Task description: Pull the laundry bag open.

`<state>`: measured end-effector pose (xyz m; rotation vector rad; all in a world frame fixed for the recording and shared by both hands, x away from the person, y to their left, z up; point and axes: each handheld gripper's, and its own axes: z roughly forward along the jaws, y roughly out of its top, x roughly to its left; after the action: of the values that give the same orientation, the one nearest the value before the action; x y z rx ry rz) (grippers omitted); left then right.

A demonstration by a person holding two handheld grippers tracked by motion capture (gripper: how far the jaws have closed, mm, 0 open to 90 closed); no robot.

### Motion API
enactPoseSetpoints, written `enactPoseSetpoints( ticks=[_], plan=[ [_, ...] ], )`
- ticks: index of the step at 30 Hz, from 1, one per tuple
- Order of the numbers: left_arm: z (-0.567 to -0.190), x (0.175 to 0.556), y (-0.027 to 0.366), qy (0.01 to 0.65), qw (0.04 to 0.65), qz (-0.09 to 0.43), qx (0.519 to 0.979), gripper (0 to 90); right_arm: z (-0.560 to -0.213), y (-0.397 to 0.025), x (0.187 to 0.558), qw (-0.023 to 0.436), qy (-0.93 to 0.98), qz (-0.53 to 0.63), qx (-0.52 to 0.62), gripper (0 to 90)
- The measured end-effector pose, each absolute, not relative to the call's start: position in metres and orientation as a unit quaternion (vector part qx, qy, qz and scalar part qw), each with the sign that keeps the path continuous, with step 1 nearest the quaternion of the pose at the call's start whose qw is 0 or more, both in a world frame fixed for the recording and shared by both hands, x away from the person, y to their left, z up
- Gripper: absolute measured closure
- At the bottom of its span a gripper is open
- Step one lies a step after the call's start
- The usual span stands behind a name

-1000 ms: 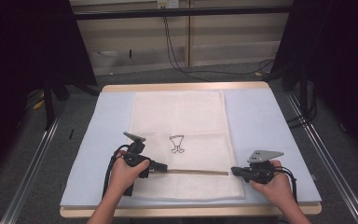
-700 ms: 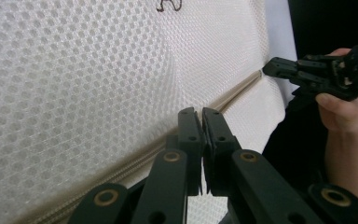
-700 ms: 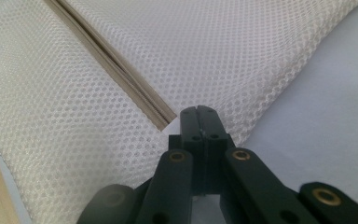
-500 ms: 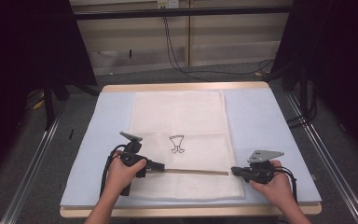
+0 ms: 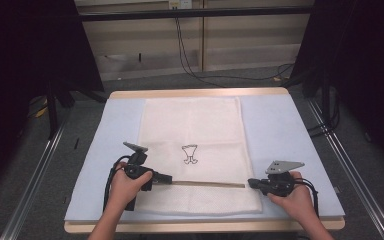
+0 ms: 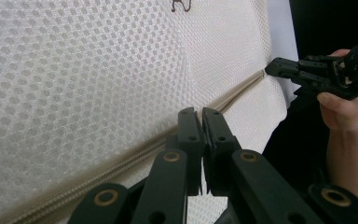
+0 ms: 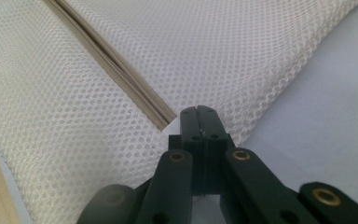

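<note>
A cream honeycomb-mesh laundry bag, soft, light and likely best gripped at its seams, lies flat on the pale blue mat, its beige zipper stretched between the left gripper and right gripper, both clamped shut at the zipper's ends.

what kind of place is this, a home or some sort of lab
Likely a lab or recording setup, not a home: a lone table under a pale blue cover stands between dark curtains, cables trail over the grey floor, and metal rails flank it. A mesh bag lies flat as the work piece.
</note>
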<state>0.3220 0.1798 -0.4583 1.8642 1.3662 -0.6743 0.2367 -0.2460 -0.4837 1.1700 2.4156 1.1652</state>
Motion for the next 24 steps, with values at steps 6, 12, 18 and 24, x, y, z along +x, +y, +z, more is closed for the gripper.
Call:
enactPoseSetpoints(
  ticks=[6,12,18,24],
  plan=[
    [-0.458,0.323,0.184,0.537,0.353,-0.259,0.721,87.4,-0.484,-0.247,0.238,0.106,0.821,0.399,0.394,90.0],
    [-0.457,0.322,0.2,0.543,0.354,-0.255,0.717,87.4,-0.484,-0.246,0.236,0.108,0.82,0.397,0.397,90.0],
    [-0.455,0.32,0.212,0.549,0.36,-0.254,0.711,87.3,-0.484,-0.245,0.237,0.107,0.821,0.395,0.398,90.0],
    [-0.452,0.318,0.228,0.557,0.36,-0.247,0.706,87.4,-0.484,-0.246,0.236,0.106,0.82,0.398,0.397,90.0]
  ],
)
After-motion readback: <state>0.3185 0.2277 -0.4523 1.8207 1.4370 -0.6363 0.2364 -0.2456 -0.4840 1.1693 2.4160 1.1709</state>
